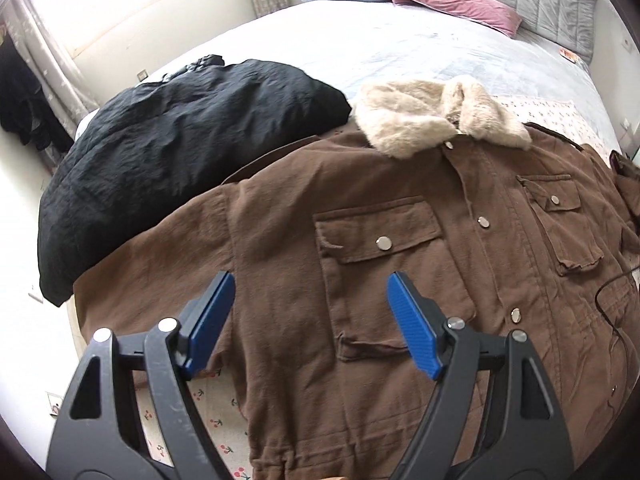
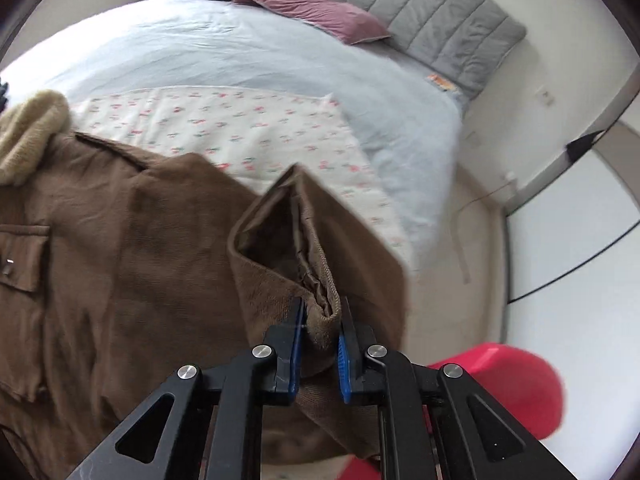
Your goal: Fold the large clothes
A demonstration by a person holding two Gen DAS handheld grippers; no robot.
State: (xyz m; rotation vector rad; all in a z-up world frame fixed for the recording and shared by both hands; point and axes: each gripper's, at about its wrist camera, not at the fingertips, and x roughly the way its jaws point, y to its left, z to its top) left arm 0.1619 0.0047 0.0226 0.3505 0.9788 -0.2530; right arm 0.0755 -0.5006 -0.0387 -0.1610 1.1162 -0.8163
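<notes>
Brown jacket [image 1: 360, 264]: lies front-up on the bed [image 1: 360, 48], snaps fastened, cream fur collar [image 1: 432, 116] at the far end. One sleeve cuff [image 2: 320, 320] is lifted off the body. Right tool [image 2: 320, 344]: pressed onto that cuff, pinching it. Left tool [image 1: 310, 320]: spread wide above the chest pocket [image 1: 380, 232], holding nothing. Black garment [image 1: 168, 144]: just beside the jacket, overlapping its shoulder. Floral cloth [image 2: 240, 128]: under the jacket. Pink pillow [image 2: 304, 4]: at the headboard. Red object [image 2: 512, 384]: on the floor, blurred.
</notes>
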